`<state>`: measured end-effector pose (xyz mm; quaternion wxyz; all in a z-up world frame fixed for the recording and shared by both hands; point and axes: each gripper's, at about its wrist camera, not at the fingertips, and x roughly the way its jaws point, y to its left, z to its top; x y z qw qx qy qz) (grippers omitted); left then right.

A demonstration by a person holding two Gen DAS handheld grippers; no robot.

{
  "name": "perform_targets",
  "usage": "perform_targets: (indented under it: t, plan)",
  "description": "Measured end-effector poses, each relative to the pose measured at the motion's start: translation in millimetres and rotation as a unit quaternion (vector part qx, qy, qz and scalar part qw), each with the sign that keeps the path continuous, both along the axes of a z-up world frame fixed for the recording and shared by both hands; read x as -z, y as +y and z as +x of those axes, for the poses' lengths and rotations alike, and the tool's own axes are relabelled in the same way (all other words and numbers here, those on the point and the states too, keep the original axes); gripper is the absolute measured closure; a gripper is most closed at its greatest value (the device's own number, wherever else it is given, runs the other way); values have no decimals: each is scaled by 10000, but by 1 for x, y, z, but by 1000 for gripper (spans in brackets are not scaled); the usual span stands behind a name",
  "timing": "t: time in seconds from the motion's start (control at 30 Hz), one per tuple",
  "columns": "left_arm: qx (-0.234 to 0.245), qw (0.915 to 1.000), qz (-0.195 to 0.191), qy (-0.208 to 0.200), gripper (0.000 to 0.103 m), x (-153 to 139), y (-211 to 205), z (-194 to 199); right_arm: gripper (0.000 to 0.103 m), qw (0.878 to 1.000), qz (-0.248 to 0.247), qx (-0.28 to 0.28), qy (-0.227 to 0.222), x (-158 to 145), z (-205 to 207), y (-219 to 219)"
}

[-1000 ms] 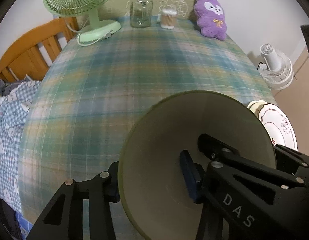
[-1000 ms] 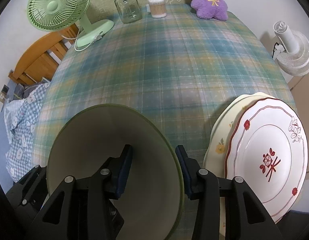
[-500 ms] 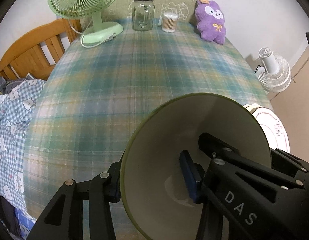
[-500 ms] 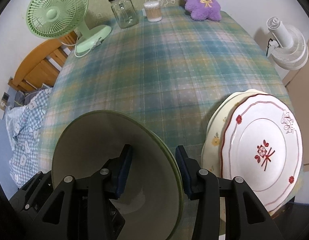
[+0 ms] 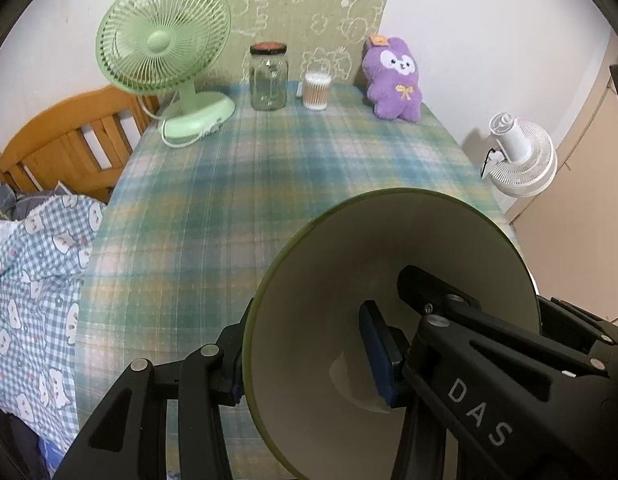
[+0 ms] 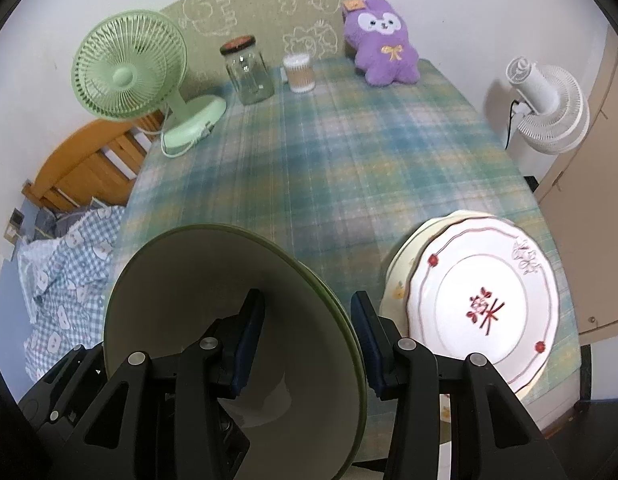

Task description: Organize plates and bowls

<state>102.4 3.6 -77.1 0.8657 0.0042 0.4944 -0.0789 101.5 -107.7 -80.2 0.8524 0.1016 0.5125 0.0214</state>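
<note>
A green-rimmed bowl [image 5: 389,280] is held up above the near edge of the plaid tablecloth [image 5: 269,184], tilted so its open mouth faces up and toward the cameras; being round, it has no long axis. The left gripper [image 5: 305,364] pinches the bowl's left rim, with one blue pad inside the bowl and the other finger outside the wall, its jaws partly closed on the wall. The right gripper [image 6: 309,332] straddles the bowl's right rim in the same way: its left pad sits inside, its right pad outside, and whether that outer pad presses on the wall cannot be told. In the right wrist view a second thin rim shows at the bowl's right edge. On the near right lies a red-patterned plate [image 6: 485,304] stacked on a cream plate [image 6: 397,280], beside the bowl but apart from it.
</note>
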Motion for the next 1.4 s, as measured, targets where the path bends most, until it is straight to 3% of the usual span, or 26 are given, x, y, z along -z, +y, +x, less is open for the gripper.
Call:
perform_targets:
  t: [0.33, 0.37, 0.47, 0.57, 0.63, 0.8, 1.0, 1.4]
  plan:
    - [-94, 9994, 37, -318, 56, -21, -46, -1, 55, 9995, -161, -125, -260, -25, 3, -45]
    - [-61, 9992, -69, -393, 60, -23, -52, -1, 55, 9994, -106, -124, -293, -27, 2, -52]
    - [-189, 9995, -150, -215, 61, -7, -63, 6, 54, 9994, -260, -63, -233, -10, 13, -65]
    - [-254, 9988, -156, -387, 62, 5, -75, 13, 60, 9985, -310, -102, -443, 0, 18, -73]
    - [-252, 9987, -286, -330, 67, 8, -79, 18, 65, 9989, -138, -185, -398, 4, 25, -78]
    - [-160, 9991, -245, -303, 68, 15, -88, 19, 66, 9989, 20, -363, -282, 14, 29, -85]
    - [-190, 9988, -332, -299, 68, 23, -84, 27, 68, 9976, -259, -571, -281, 21, 41, -75]
    - [29, 9992, -389, -23, 63, 30, -84, 38, 71, 9969, -628, -440, -161, 22, 42, -76]
